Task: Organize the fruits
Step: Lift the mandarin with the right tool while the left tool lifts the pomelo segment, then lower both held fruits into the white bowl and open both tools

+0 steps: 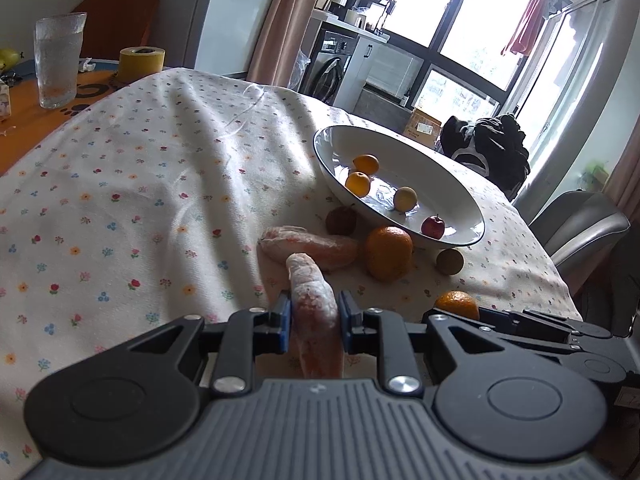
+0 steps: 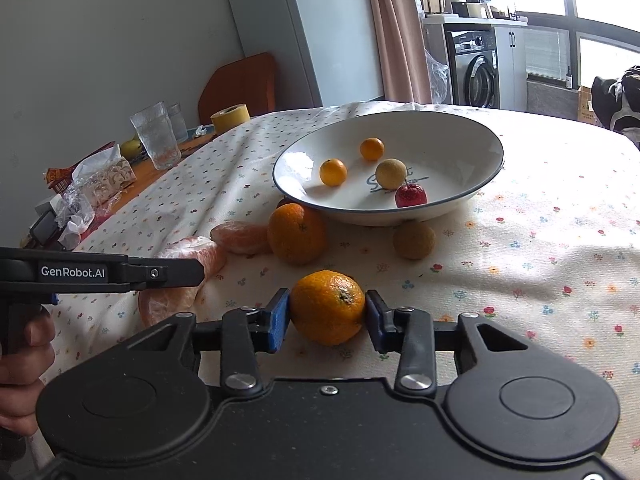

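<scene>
Jaws of left gripper (image 1: 314,322) being pressed onto peeled segment (image 1: 314,304), right gripper (image 2: 327,316) being clamped around mandarin (image 2: 327,307), beside bowl (image 2: 486,188).

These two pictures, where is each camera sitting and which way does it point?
Left wrist view: sits on the left hand-held gripper, looking forward along its fingers across the flowered tablecloth to the white bowl; a peeled citrus segment lies between its pads.
Right wrist view: sits on the right hand-held gripper, facing the same bowl, pads against a mandarin; the person's hand and the other gripper show at left.
Shared: bowl, its four small fruits, the big orange.
</scene>
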`<action>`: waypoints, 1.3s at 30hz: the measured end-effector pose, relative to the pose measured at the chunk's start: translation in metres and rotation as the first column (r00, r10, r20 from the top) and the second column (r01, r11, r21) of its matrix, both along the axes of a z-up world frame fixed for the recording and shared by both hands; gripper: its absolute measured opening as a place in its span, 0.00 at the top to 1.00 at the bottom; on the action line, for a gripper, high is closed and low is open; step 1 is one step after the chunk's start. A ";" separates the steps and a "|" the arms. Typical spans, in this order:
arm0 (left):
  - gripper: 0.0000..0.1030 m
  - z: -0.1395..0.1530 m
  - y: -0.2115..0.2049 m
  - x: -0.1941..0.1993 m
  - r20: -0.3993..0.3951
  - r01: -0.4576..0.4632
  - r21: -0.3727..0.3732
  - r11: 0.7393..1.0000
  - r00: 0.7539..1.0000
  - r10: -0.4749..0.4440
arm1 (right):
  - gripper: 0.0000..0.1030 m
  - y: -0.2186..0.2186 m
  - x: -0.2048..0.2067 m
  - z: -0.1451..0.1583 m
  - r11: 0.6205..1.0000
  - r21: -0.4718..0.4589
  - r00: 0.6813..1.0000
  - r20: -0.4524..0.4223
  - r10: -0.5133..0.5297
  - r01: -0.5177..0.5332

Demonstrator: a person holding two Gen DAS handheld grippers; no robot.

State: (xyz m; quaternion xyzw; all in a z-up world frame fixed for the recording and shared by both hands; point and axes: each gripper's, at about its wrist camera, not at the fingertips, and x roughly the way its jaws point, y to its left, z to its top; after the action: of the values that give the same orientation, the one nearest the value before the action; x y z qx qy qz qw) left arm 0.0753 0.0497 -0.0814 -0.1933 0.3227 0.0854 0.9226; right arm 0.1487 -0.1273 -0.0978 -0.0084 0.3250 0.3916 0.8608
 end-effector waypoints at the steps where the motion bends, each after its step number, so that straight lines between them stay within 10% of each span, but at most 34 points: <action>1: 0.79 0.000 -0.001 0.000 0.001 -0.001 0.004 1.000 1.000 0.001 | 0.63 -0.001 0.001 0.000 1.000 0.002 1.000 -0.001 -0.004 0.004; 39: 0.81 0.052 -0.022 0.078 0.116 0.073 0.078 0.994 0.990 -0.082 | 0.64 -0.011 0.070 0.044 0.997 0.058 0.995 0.079 -0.058 0.053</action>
State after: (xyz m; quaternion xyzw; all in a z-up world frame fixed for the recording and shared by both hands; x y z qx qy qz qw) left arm 0.1535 0.0278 -0.0297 -0.1512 0.2712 0.0497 0.9493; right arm 0.2188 -0.1388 -0.0537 0.0090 0.2788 0.3758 0.8837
